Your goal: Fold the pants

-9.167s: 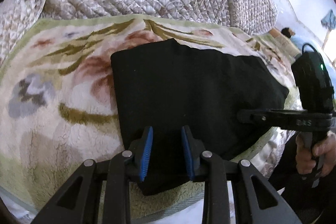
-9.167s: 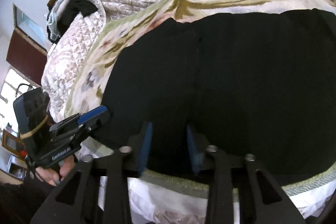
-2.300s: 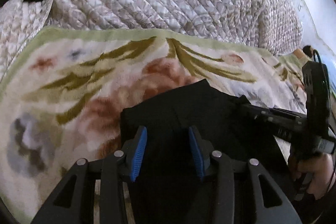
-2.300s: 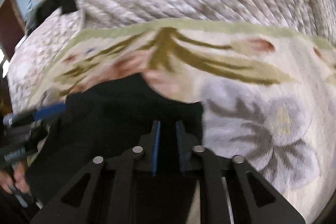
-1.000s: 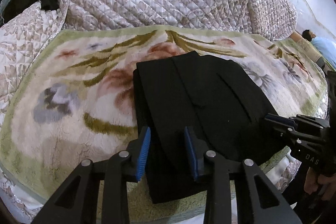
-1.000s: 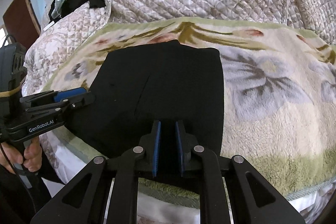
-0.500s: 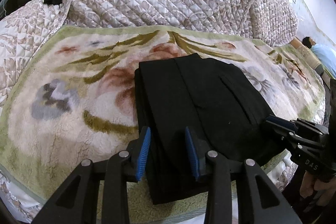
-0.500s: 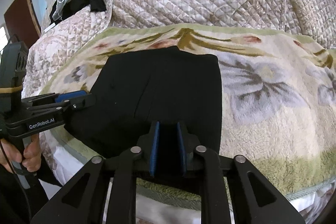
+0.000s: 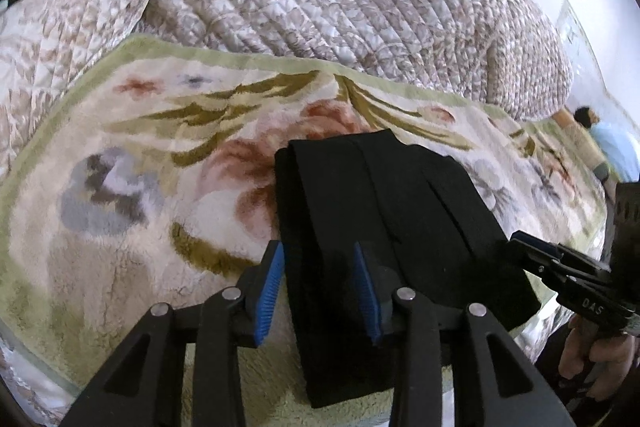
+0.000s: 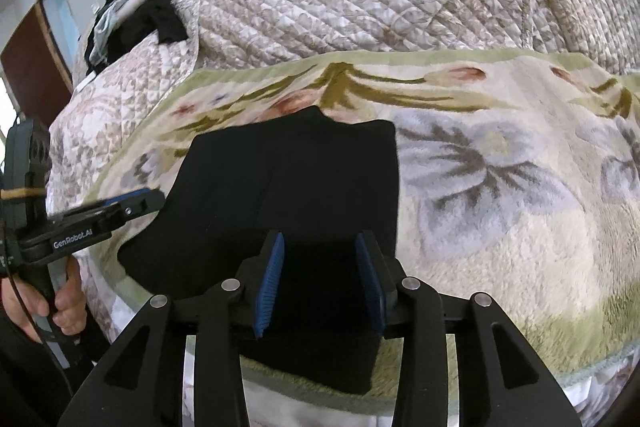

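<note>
1. Both grippers stand released: the right gripper (image 10: 320, 269) has just been opening off the pants (image 10: 296, 187); the left gripper (image 9: 319, 285) also widened.
2. Pants lie folded on the floral blanket (image 9: 120, 235), at twelve o'clock from both; folding looks finished.

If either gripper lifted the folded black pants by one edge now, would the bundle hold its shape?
Probably not. The black pants are soft stacked layers with loose edges, so they would likely droop and unfold. On the fluffy blanket, a push would more likely bunch them than slide them.

Black left gripper (image 9: 320, 287), blue-padded jaws, seemingly silver screws.
</note>
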Motion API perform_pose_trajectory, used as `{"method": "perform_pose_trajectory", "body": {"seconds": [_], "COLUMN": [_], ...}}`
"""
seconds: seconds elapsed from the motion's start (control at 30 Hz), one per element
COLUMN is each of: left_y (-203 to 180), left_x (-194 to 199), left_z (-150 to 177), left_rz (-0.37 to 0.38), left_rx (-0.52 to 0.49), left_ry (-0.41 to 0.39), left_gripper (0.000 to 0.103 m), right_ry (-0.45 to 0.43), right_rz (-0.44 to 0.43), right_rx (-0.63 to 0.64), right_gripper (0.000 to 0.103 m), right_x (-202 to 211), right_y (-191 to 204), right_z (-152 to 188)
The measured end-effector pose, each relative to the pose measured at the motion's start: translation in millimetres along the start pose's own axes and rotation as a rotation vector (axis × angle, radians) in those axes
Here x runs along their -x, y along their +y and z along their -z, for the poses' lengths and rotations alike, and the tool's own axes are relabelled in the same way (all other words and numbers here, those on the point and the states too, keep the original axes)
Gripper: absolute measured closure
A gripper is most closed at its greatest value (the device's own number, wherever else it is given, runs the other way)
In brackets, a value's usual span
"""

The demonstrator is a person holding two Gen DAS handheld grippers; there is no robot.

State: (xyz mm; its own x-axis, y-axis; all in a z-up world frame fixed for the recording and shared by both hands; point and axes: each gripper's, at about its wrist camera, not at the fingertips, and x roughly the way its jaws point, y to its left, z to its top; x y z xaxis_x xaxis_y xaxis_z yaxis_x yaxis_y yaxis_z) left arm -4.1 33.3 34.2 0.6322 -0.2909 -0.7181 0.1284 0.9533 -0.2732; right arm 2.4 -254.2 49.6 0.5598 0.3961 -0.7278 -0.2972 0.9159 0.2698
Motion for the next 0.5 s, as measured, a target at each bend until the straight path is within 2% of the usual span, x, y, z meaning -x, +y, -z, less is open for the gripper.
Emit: {"method": "perform_pose_trajectory", "body": {"seconds": [0.13, 0.2, 0.37, 0.5], "left_y": [6, 7, 16, 20], "left_x": [-5, -7, -19, -30], "left_z": [-3, -3, -2, -3], "left_rz": [0.034, 0.056, 0.089, 0.146], "left_rx": [0.036, 0.047, 0.113, 0.153], "left_ry": [0.016, 0.022, 0.054, 0.082], "left_gripper": [0.059, 0.052, 0.051, 0.049], "right_ry": [0.009, 0.02, 0.041, 0.072], "right_rz": [-0.008, -0.018, -0.049, -0.084], "right_rx": [-0.04, -0.069, -0.145, -0.191], "right_gripper": [0.064, 0.063, 0.063, 0.063], "right_x": [-5, -9, -19, -29], "right_y": [-14, -23, -40, -47], "right_z": [-10, -15, -17, -15]}}
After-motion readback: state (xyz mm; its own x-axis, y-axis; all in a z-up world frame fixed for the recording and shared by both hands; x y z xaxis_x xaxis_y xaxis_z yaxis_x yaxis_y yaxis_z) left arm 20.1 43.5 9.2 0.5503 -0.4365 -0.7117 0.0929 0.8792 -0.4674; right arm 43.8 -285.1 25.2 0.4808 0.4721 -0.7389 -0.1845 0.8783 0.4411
